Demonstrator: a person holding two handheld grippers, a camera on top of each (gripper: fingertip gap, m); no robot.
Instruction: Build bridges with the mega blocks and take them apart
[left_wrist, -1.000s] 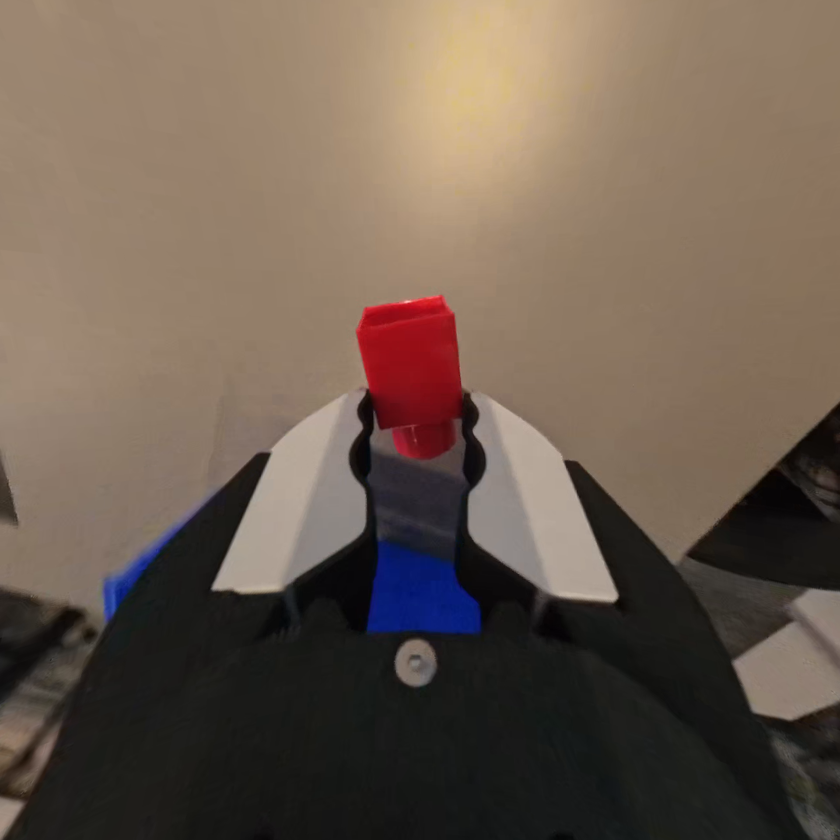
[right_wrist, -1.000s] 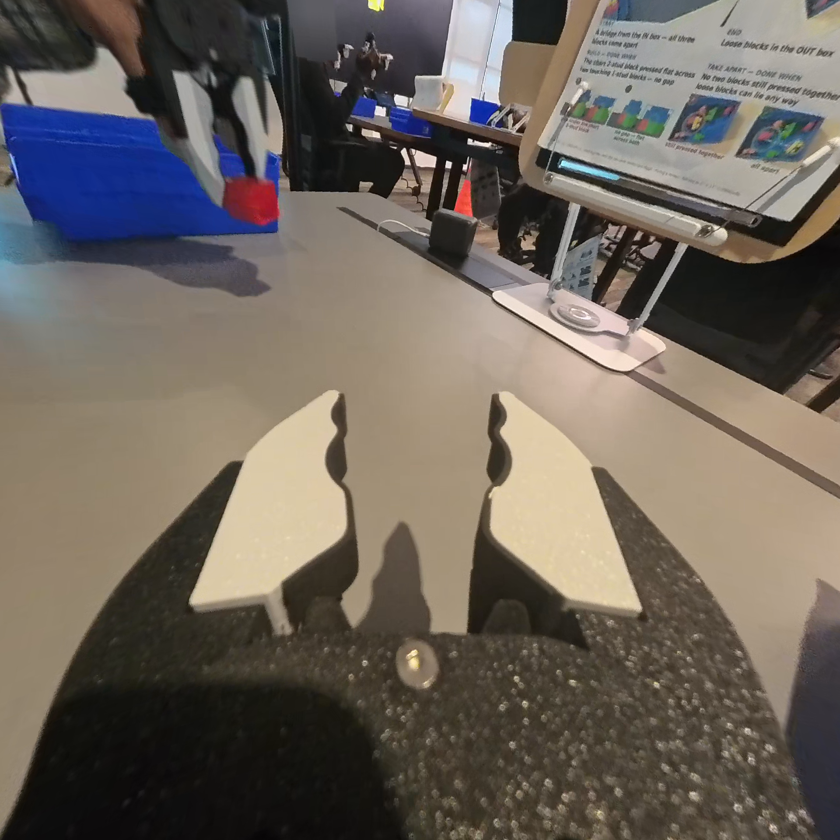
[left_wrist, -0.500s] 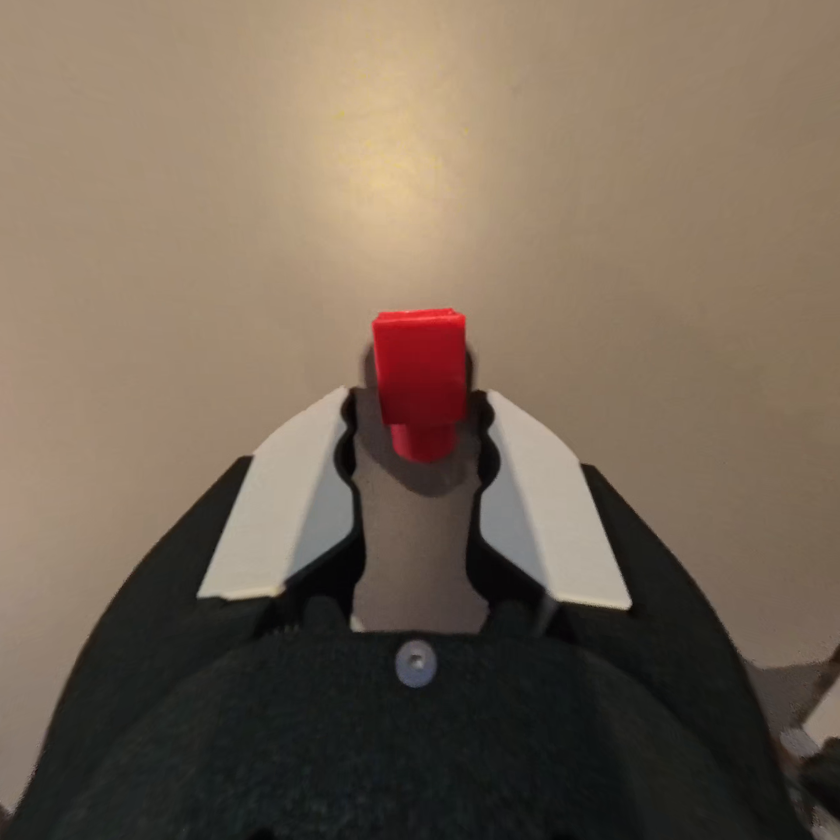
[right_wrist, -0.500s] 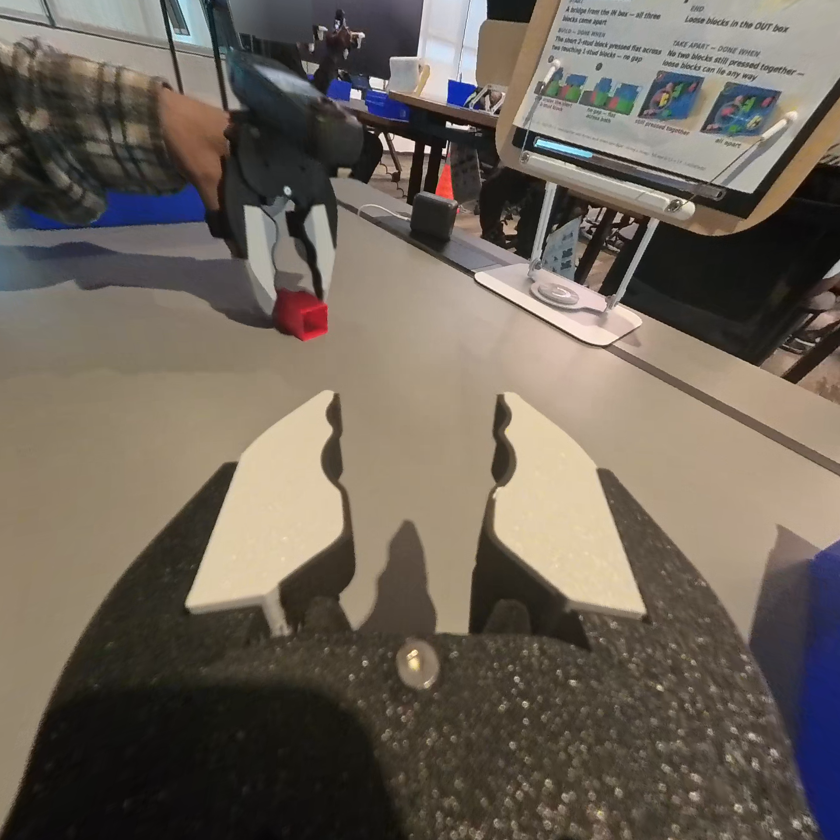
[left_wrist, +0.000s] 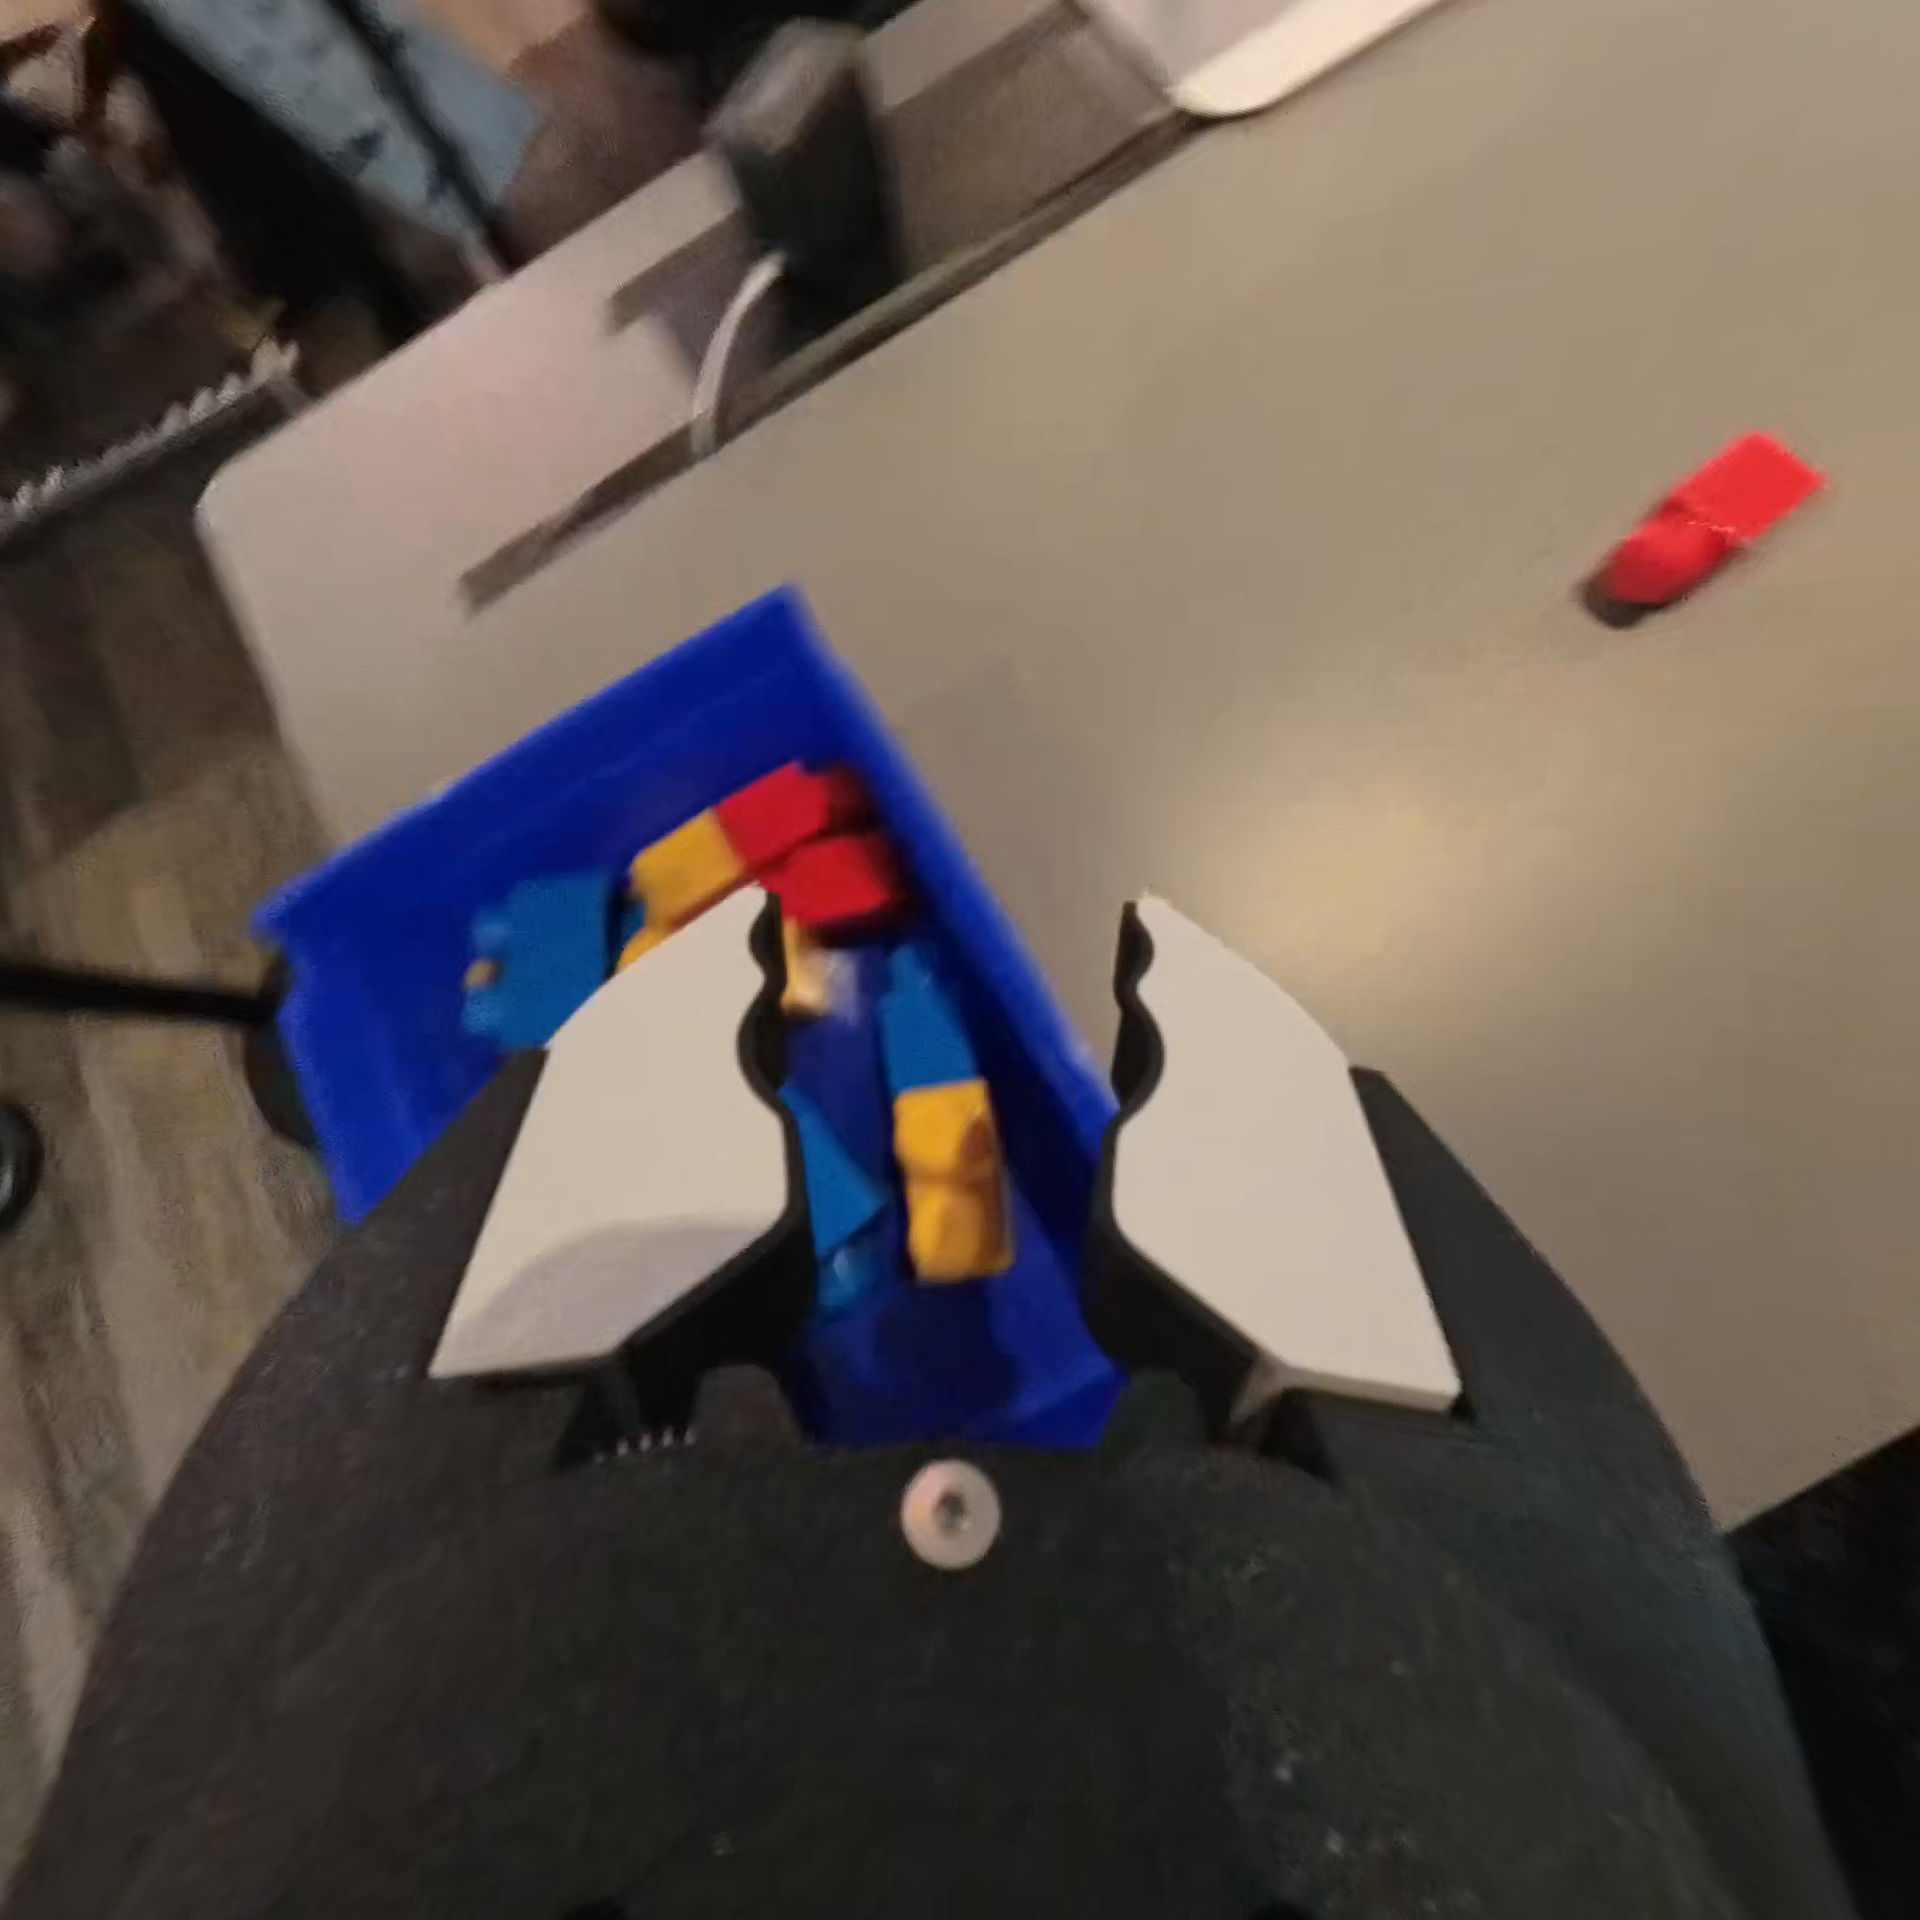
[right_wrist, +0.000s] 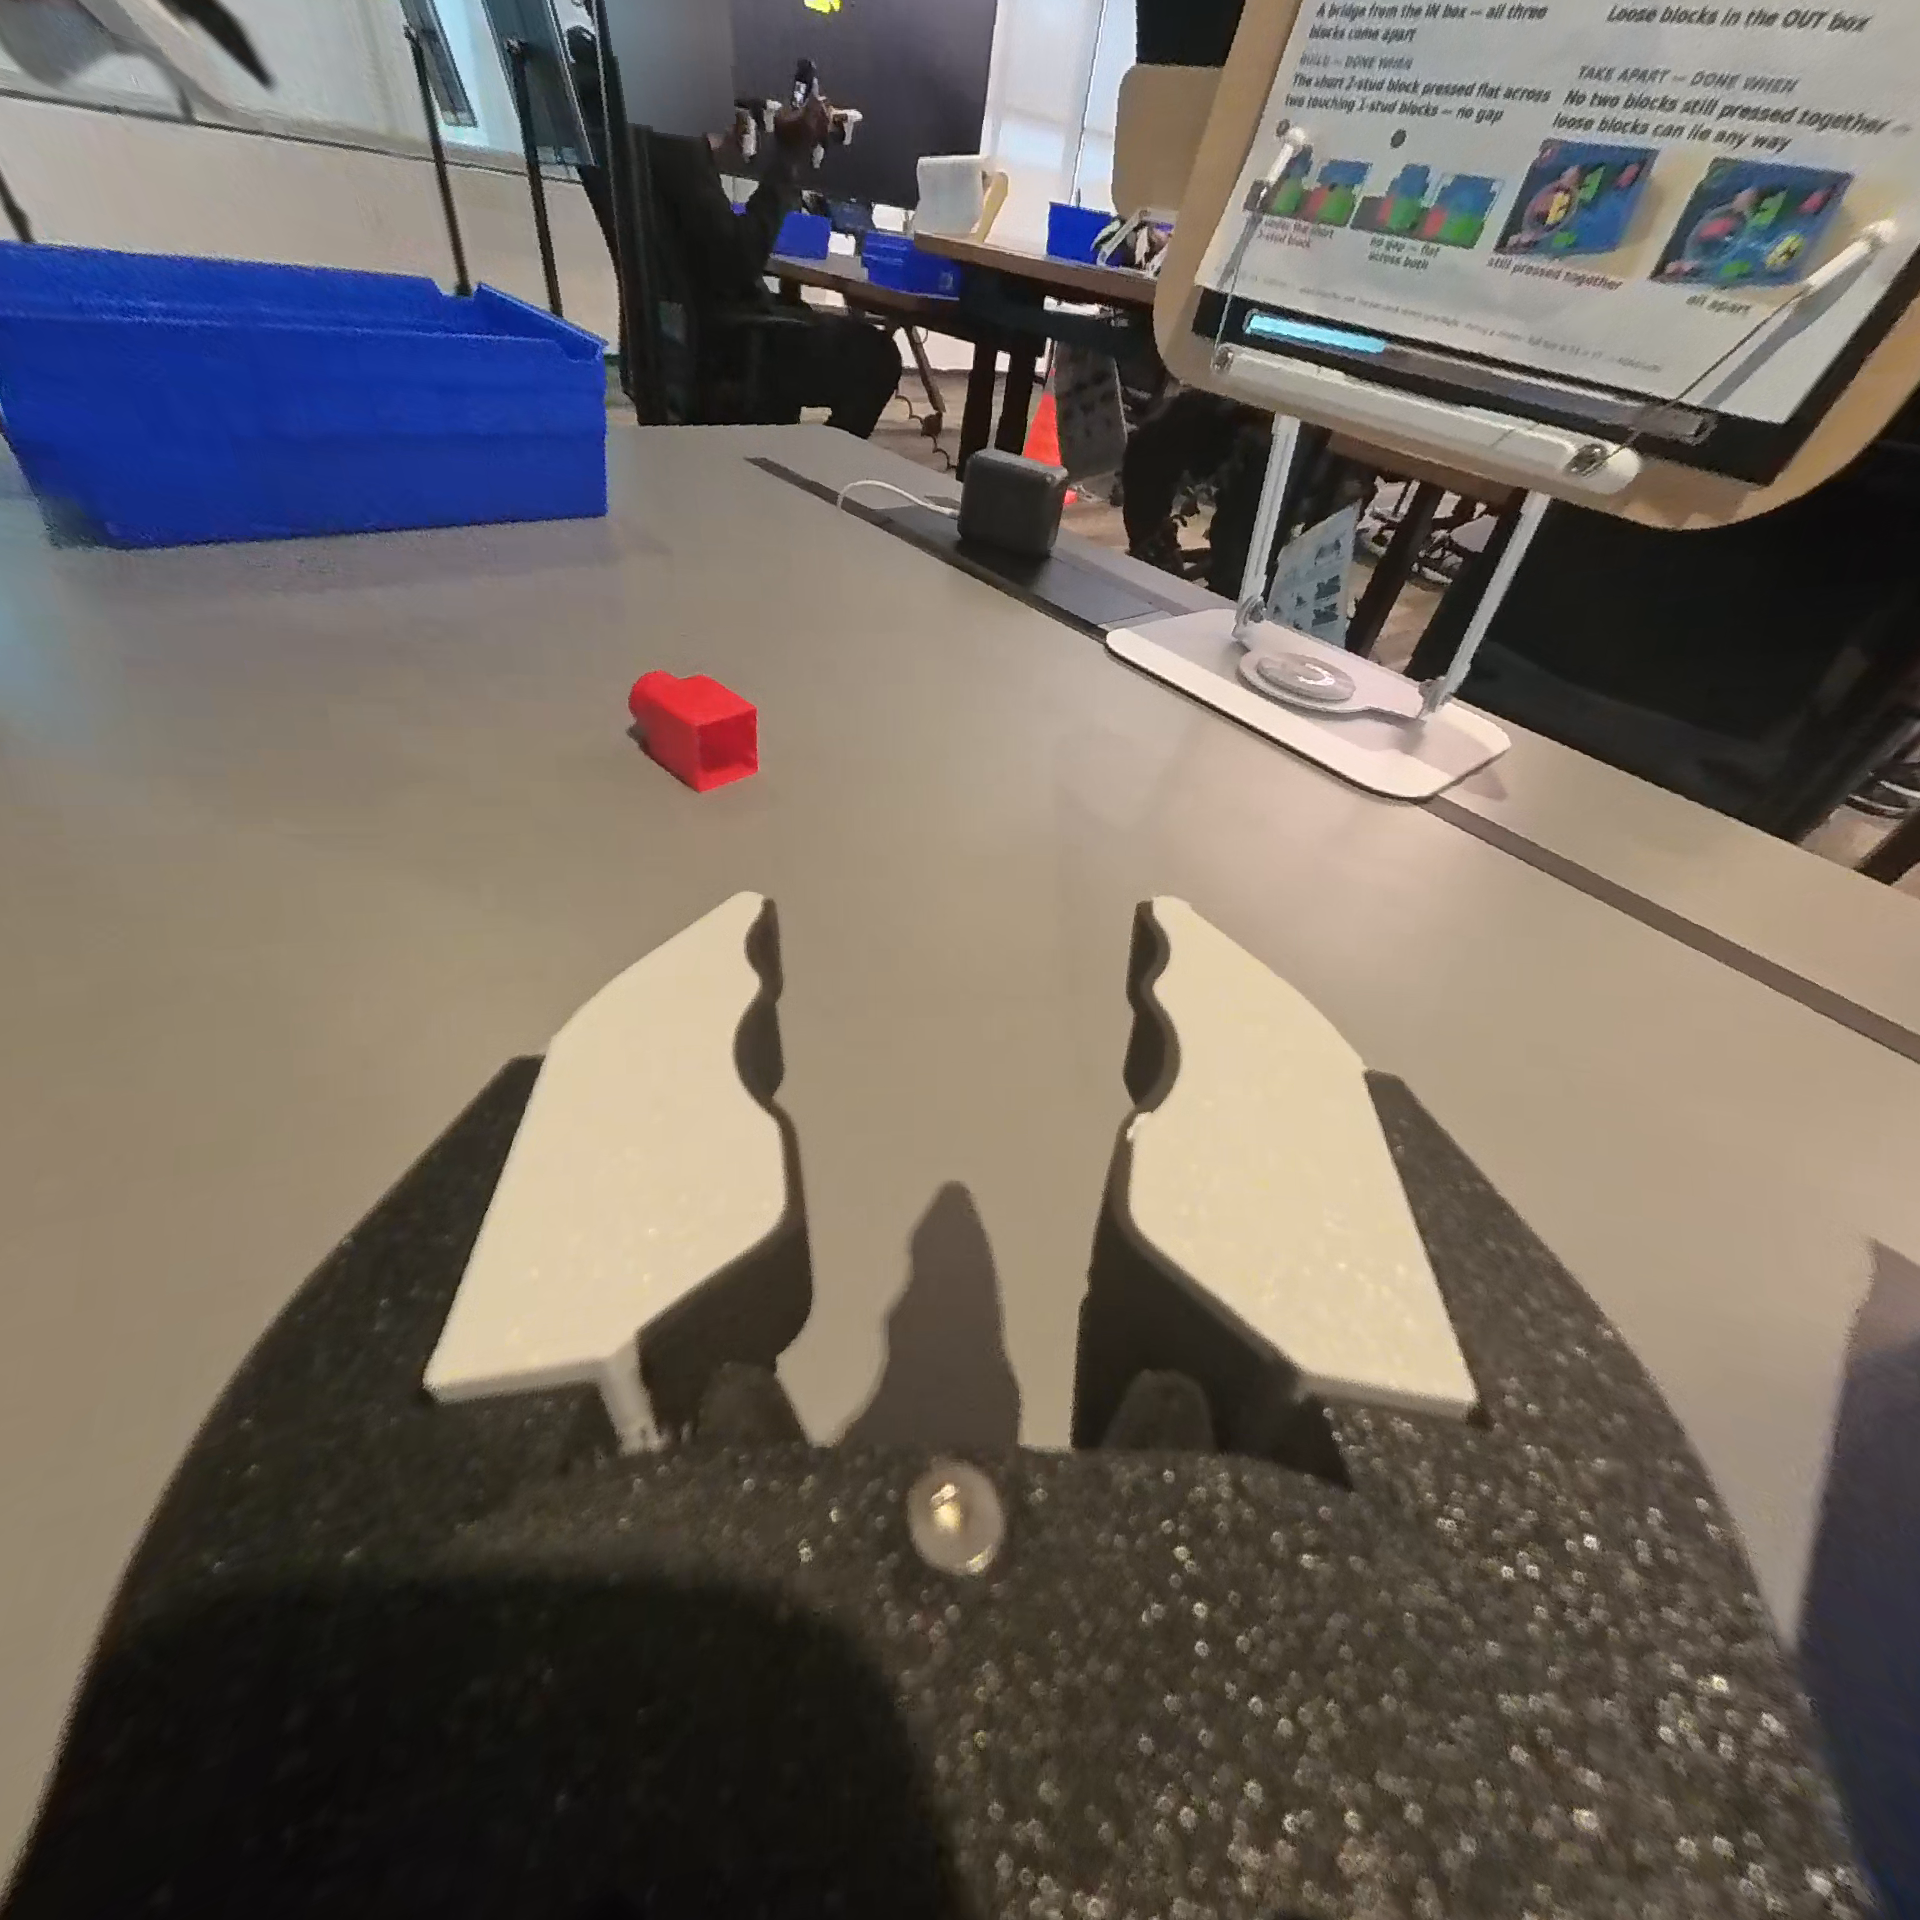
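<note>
A small red one-stud block (right_wrist: 696, 729) lies on its side on the grey table, alone; it also shows in the left wrist view (left_wrist: 1704, 532) at the far right. My left gripper (left_wrist: 948, 925) is open and empty, held above a blue bin (left_wrist: 665, 717) at the table's corner. The bin holds several red, yellow and blue blocks (left_wrist: 805, 844). My right gripper (right_wrist: 951, 914) is open and empty, low over the table, with the red block ahead and to its left. The blue bin shows at the far left of the right wrist view (right_wrist: 301, 416).
A stand with an instruction sheet (right_wrist: 1538, 208) rises at the back right on a white base (right_wrist: 1320, 707). A small dark box (right_wrist: 1010, 501) with a white cable sits on a black strip along the far table edge. Another blue shape (right_wrist: 1870, 1558) shows at the right edge.
My left gripper let go of the red block on the table, opened wide and swung away to above the blue bin. My right gripper stayed open and barely moved.
</note>
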